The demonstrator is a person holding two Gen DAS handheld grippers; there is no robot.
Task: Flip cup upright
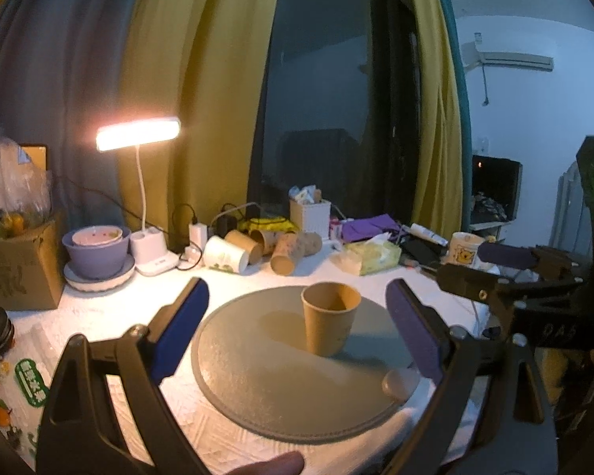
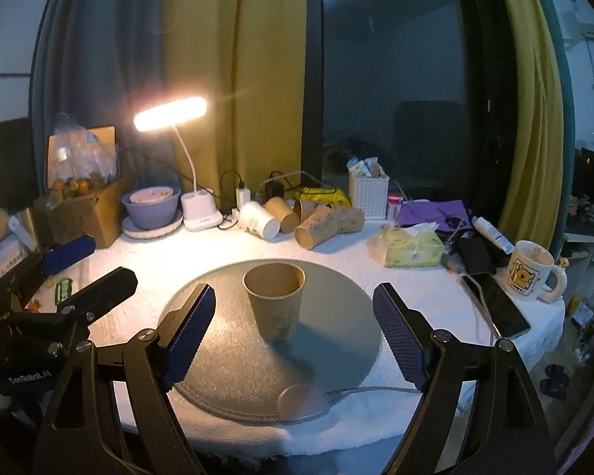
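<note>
The left tool [image 1: 297, 328] is held low and level, its two blue-padded fingers [image 1: 180, 336] spread wide apart with nothing gripped between them. The fingers are angled outward from the black frame, the pads facing each other across an open gap. A fingertip of the person's hand [image 1: 265, 465] is seen at the bottom edge of the left wrist view. The right tool [image 2: 295, 330] is likewise held low, with its jaws parted wide and nothing clamped. Its ridged blue pads [image 2: 398, 336] face inward. Each tool is seen from the other's camera: the right tool [image 1: 507, 261] at the right side, the left tool [image 2: 83, 265] at the left side, both apart from one another.
</note>
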